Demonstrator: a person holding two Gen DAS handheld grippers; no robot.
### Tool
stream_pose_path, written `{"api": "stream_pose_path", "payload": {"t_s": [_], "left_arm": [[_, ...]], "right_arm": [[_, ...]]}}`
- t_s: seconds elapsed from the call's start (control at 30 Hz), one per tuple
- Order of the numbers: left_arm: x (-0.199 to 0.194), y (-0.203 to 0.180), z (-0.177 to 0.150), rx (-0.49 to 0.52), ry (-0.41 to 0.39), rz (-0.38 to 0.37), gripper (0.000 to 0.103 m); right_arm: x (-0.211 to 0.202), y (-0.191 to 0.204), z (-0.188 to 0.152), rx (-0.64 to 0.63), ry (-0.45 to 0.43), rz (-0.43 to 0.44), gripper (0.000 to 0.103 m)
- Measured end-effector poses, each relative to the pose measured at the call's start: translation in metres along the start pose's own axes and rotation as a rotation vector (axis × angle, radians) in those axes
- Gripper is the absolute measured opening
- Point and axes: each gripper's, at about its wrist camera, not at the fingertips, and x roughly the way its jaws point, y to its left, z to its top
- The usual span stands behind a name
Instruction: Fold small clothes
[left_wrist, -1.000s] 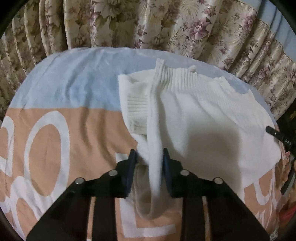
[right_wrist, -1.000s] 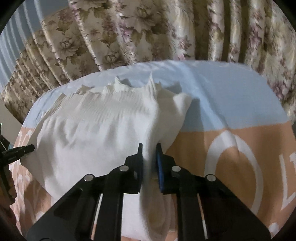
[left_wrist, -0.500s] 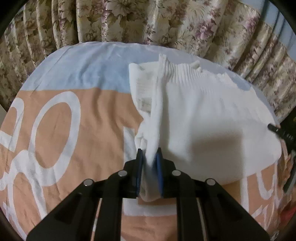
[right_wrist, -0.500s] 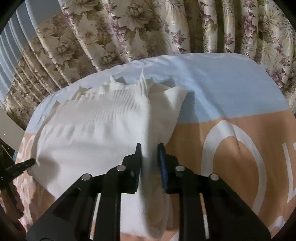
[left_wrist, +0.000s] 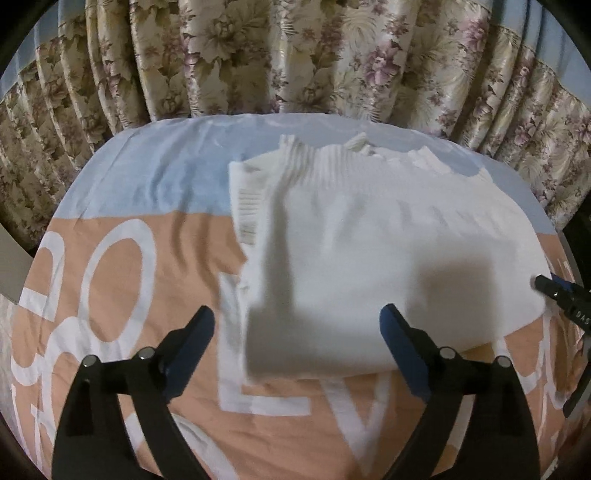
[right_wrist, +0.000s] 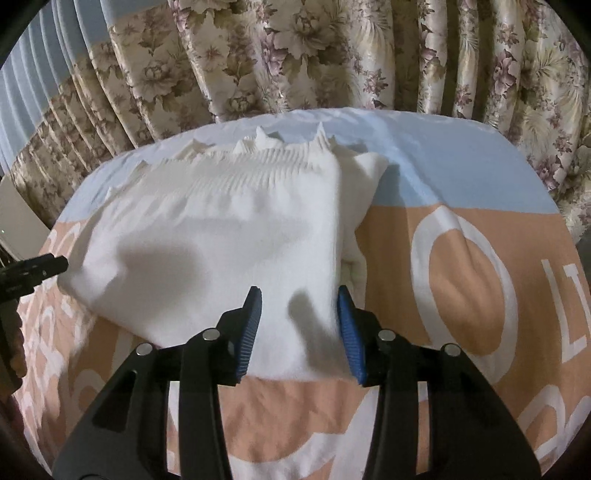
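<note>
A white knitted garment (left_wrist: 369, 236) lies folded flat on the bed, its ribbed hem toward the curtains; it also shows in the right wrist view (right_wrist: 229, 236). My left gripper (left_wrist: 297, 325) is wide open and empty, just above the garment's near left edge. My right gripper (right_wrist: 299, 306) is open and empty, its jaws either side of the garment's near right corner. The right gripper's tip (left_wrist: 554, 291) shows at the right edge of the left wrist view, and the left gripper's tip (right_wrist: 33, 267) at the left edge of the right wrist view.
The bed cover (left_wrist: 110, 295) is peach with large white letters and a light blue band at the far side (right_wrist: 443, 155). Floral curtains (left_wrist: 295, 55) hang close behind the bed (right_wrist: 332, 55).
Both grippers were shut on folds of the white garment and have let go; their jaws now stand open. The garment has dropped flat onto the bed.
</note>
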Motion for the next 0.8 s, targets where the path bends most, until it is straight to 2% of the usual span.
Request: {"api": "stream_pose_path", "payload": {"t_s": [0.03,0.13,0.2,0.27,0.43,0.53,0.6,0.7,0.8], "left_arm": [[0.003,-0.005,0.0,0.006,0.005,0.001,0.092],[0.016,-0.018,-0.003,0.018,0.031,0.002,0.092],[0.025,-0.023,-0.006,0.029,0.045,0.022,0.092],[0.028,-0.023,-0.008,0.033,0.049,0.028,0.092],[0.027,-0.024,-0.008,0.041,0.051,0.039,0.092],[0.022,-0.022,-0.007,0.027,0.05,0.028,0.092],[0.019,-0.021,-0.006,0.017,0.05,0.021,0.092],[0.015,-0.022,-0.003,0.006,0.052,0.019,0.092],[0.014,-0.026,-0.001,0.0,0.059,0.01,0.092]], "right_arm": [[0.002,0.0,-0.002,-0.001,0.003,-0.007,0.042],[0.011,0.001,-0.007,-0.036,0.025,-0.027,0.008],[0.011,-0.001,-0.009,-0.074,0.011,-0.057,0.007],[0.013,-0.012,-0.009,-0.06,0.017,-0.07,0.007],[0.018,-0.021,-0.008,-0.016,0.035,-0.038,0.008],[0.007,-0.024,-0.005,0.035,0.015,0.01,0.017],[-0.006,-0.028,-0.003,0.065,-0.021,0.05,0.028],[-0.021,-0.029,0.002,0.078,-0.051,0.045,0.035],[-0.03,-0.025,0.004,0.072,-0.075,0.039,0.049]]}}
